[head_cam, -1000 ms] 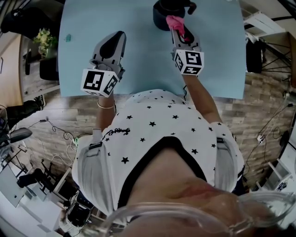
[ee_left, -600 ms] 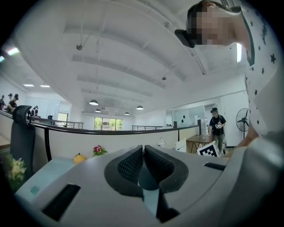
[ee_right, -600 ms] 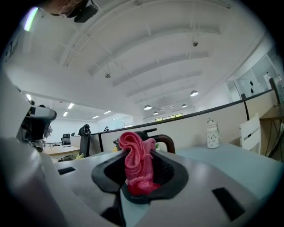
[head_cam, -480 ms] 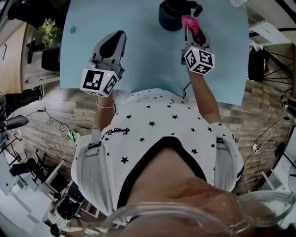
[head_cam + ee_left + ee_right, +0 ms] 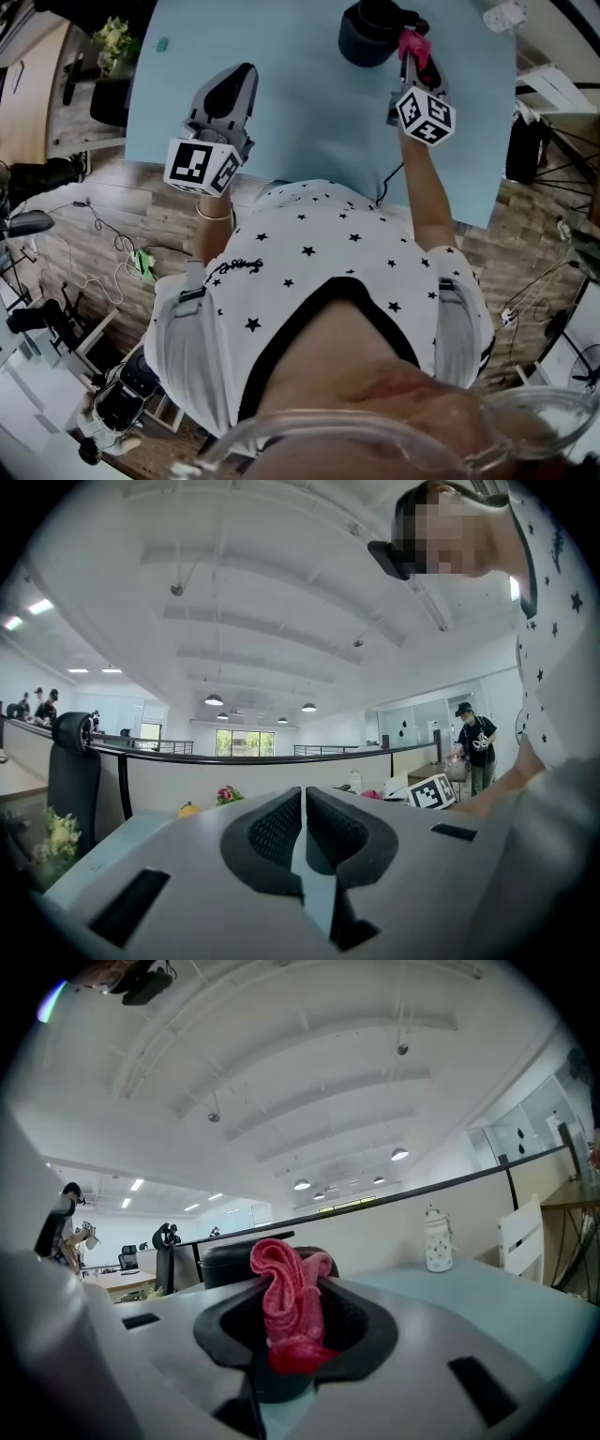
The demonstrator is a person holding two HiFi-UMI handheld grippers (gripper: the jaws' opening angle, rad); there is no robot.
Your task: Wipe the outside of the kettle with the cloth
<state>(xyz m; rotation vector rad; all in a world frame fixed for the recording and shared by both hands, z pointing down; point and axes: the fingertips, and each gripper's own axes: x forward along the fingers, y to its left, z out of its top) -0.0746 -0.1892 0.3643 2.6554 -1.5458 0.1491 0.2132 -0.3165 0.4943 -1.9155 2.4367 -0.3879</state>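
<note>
The dark kettle (image 5: 373, 36) stands on the pale blue bench (image 5: 300, 122), at the side far from the person. The right gripper (image 5: 411, 60) points at the kettle's right side, near the handle. Its jaws are clamped on a bunched pink cloth (image 5: 413, 45). In the right gripper view the cloth (image 5: 286, 1312) sticks up from between the jaws of the right gripper (image 5: 291, 1340), with the kettle (image 5: 225, 1262) just behind it and to its left; I cannot tell whether the cloth touches the kettle.

A white bottle (image 5: 437, 1239) stands to the kettle's right.

The left gripper (image 5: 242, 75) hangs well apart from the kettle, to its left and nearer the person. In the left gripper view its jaws (image 5: 304, 832) are narrow, almost together, with nothing between them.
</note>
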